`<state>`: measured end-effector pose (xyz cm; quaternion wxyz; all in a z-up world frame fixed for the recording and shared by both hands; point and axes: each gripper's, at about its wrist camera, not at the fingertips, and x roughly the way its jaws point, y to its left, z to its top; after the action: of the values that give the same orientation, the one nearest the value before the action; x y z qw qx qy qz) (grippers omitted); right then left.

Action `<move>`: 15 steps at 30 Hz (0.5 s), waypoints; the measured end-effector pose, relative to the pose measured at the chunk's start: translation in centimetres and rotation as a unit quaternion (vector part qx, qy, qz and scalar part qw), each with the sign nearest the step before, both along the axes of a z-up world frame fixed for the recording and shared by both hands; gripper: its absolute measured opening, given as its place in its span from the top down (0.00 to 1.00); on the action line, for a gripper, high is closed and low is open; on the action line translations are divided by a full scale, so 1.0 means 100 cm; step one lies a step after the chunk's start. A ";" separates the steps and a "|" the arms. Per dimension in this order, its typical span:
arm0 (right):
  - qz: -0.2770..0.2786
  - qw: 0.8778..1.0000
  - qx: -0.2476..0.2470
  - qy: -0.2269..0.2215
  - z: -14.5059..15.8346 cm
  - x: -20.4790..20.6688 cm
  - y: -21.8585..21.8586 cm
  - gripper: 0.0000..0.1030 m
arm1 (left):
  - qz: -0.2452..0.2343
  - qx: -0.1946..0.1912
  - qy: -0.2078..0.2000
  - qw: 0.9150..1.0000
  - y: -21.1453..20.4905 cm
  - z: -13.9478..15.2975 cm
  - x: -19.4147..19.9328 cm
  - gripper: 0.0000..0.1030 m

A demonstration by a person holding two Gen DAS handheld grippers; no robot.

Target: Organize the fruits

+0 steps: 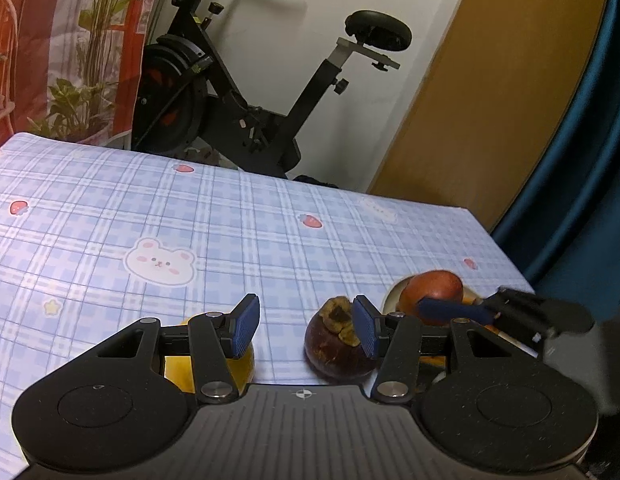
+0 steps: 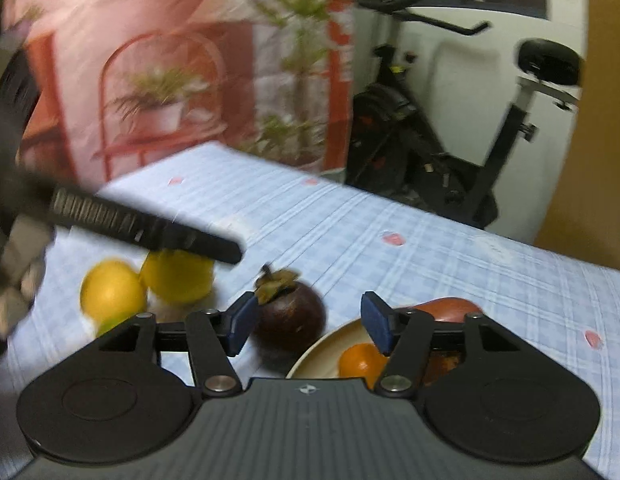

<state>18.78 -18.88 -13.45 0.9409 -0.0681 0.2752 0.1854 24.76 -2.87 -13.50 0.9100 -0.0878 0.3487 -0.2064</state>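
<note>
Dark purple-brown and capped with a dry calyx, the mangosteen [image 2: 290,320] sits on the checked tabletop [image 1: 150,208] just left of the cream plate [image 2: 329,340], which already carries a reddish-brown fruit [image 2: 445,307] and a small orange one [image 2: 359,360]; two yellow fruits [image 2: 146,284] lie farther left, near each other and apart from the plate. By that layout the sorting looks partway done, with the mangosteen the likely next piece to go onto the plate (a judgement, not something shown). The right tool [image 2: 308,322] is released: its blue pads stand apart with nothing between them, the mangosteen just beyond the left pad, the plate rim under the right one. From the left wrist view that same tool shows reaching in over the plate beside the red fruit. To take the mangosteen it would need to shift left until the pads straddle the fruit, then close gently on its round sides. The left tool [image 1: 308,326] is also unclenched and empty, angled down at the tabletop, the mangosteen [image 1: 337,344] by its right pad and a yellow fruit [image 1: 242,364] under its left arm.
</note>
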 end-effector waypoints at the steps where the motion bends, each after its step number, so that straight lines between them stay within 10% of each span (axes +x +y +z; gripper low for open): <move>1: 0.008 1.000 -0.011 -0.001 -0.003 0.000 0.004 0.40 | -0.002 -0.003 0.002 1.000 0.000 0.000 0.001 0.48; 15: 0.033 0.998 -0.034 0.042 -0.027 0.034 0.024 0.37 | -0.052 0.020 0.031 0.998 -0.026 -0.020 0.010 0.46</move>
<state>22.16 -16.52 -16.19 0.9190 -0.1012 0.3181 0.2100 25.79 -5.47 -15.50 0.8882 -0.0580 0.3852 -0.2436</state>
